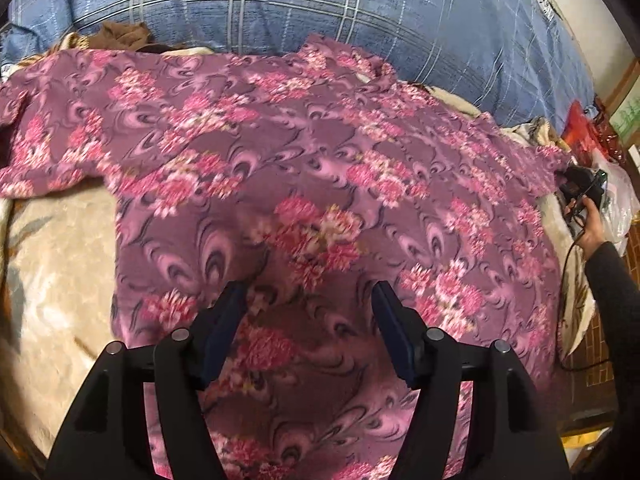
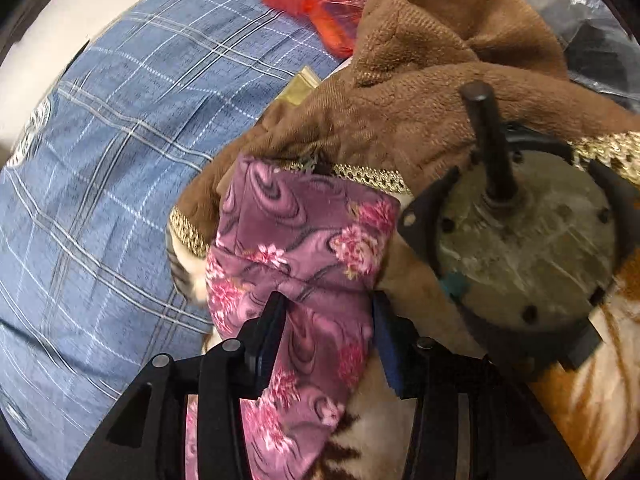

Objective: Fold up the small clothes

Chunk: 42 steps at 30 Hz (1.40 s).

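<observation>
Black two-finger left gripper (image 1: 308,292), nearest the lens, hovering low over the mauve fleece garment with pink flower print (image 1: 312,184), fingers (image 1: 230,312) wide apart and clamped on nothing. Poised over the near hem, probably ready to pinch an edge for a fold.

Garment spread broad and fairly flat across the cream plush blanket (image 1: 52,264) on the bed, one sleeve reaching left, the other reaching right. Laid out this way, most likely, so the shape reads clearly before folding. Blue plaid quilt (image 1: 360,12) bunched behind it.

Right gripper (image 2: 326,304) at the far sleeve end, fingers (image 2: 270,328) partly apart on either side of the sleeve cloth; whether actually pinching it, cannot tell. Sleeve cuff pushed up against a brown fleece garment with gold lace trim (image 2: 400,92), so a careless pull could drag that along. Round grey metal motor with a dark shaft (image 2: 516,248) sitting just beside the sleeve on the blanket, close enough to snag. Red plastic bag (image 2: 316,4) farther back.

Folding judged barely begun: no crease visible anywhere on the garment.
</observation>
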Each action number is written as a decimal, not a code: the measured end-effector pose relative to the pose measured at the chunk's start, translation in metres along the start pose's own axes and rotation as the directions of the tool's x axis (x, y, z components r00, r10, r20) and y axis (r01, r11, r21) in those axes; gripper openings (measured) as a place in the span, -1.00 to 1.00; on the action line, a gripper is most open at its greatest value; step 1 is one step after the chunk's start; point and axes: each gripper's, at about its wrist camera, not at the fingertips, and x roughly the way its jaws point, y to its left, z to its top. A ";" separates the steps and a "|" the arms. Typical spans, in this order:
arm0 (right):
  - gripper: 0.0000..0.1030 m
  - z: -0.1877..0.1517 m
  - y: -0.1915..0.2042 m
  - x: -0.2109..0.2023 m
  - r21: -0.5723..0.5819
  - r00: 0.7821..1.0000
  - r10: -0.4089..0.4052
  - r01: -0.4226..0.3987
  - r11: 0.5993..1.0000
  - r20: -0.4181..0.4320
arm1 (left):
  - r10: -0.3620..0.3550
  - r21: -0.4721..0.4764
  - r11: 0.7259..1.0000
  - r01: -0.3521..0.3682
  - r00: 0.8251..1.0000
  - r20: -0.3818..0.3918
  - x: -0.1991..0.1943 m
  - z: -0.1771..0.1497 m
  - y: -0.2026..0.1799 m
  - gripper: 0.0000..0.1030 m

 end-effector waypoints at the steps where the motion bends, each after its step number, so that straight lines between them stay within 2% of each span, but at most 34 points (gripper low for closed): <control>1: -0.85 0.001 -0.001 -0.002 0.004 1.000 0.025 -0.025 1.000 -0.004 | -0.009 0.006 1.000 0.009 1.000 0.005 0.000 0.005 0.000 0.27; 6: -0.86 0.000 0.020 -0.036 -0.067 0.993 0.109 -0.105 0.992 0.056 | -0.033 0.045 0.999 0.030 0.996 0.079 -0.004 0.035 0.002 0.27; 9: -0.86 -0.009 0.044 -0.059 -0.153 0.989 0.145 -0.137 0.979 0.040 | -0.033 0.026 0.999 0.031 0.993 0.111 0.005 0.050 0.014 0.27; 12: -0.86 -0.028 0.074 -0.078 -0.229 0.984 0.178 -0.172 0.958 0.002 | -0.066 -0.043 0.997 0.071 0.991 0.115 0.017 0.054 0.033 0.27; 14: -0.86 -0.044 0.096 -0.088 -0.280 0.982 0.189 -0.189 0.941 -0.026 | -0.090 -0.063 0.993 0.096 0.991 0.102 0.025 0.053 0.042 0.27; 17: -0.86 -0.076 0.127 -0.103 -0.344 0.974 0.215 -0.228 0.911 -0.076 | -0.088 -0.044 0.995 0.093 0.991 0.101 0.028 0.056 0.041 0.27; 23: -0.86 -0.169 0.185 -0.119 -0.411 0.942 0.259 -0.328 0.851 -0.215 | -0.124 -0.084 0.988 0.131 0.989 0.086 0.029 0.062 0.050 0.27; 28: -0.86 -0.250 0.232 -0.119 -0.449 0.895 0.275 -0.418 0.790 -0.350 | -0.148 -0.120 0.980 0.158 0.985 0.085 0.023 0.064 0.061 0.27; 30: -0.86 -0.289 0.255 -0.120 -0.466 0.869 0.278 -0.461 0.755 -0.410 | -0.165 -0.139 0.975 0.175 0.983 0.083 0.021 0.065 0.067 0.27; 33: -0.86 -0.330 0.279 -0.118 -0.480 0.834 0.280 -0.513 0.712 -0.476 | -0.199 -0.170 0.962 0.212 0.976 0.089 0.018 0.064 0.075 0.27; 35: -0.85 -0.367 0.292 -0.119 -0.477 0.799 0.274 -0.553 0.683 -0.535 | -0.219 -0.184 0.955 0.234 0.971 0.100 0.014 0.063 0.079 0.27; 37: -0.74 -0.399 0.297 -0.117 -0.473 0.772 0.240 -0.570 0.672 -0.589 | -0.245 -0.198 0.944 0.264 0.963 0.112 0.011 0.062 0.084 0.27; 39: -0.68 -0.434 0.295 -0.113 -0.484 0.738 0.157 -0.572 0.662 -0.657 | -0.283 -0.213 0.929 0.303 0.952 0.119 0.010 0.061 0.088 0.27; 41: -0.49 -0.456 0.286 -0.118 -0.519 0.727 0.093 -0.568 0.638 -0.681 | -0.323 -0.230 0.911 0.343 0.938 0.122 0.010 0.061 0.091 0.35; 42: -0.49 -0.461 0.280 -0.123 -0.509 0.703 0.092 -0.593 0.624 -0.705 | -0.338 -0.237 0.903 0.358 0.933 0.122 0.011 0.062 0.091 0.43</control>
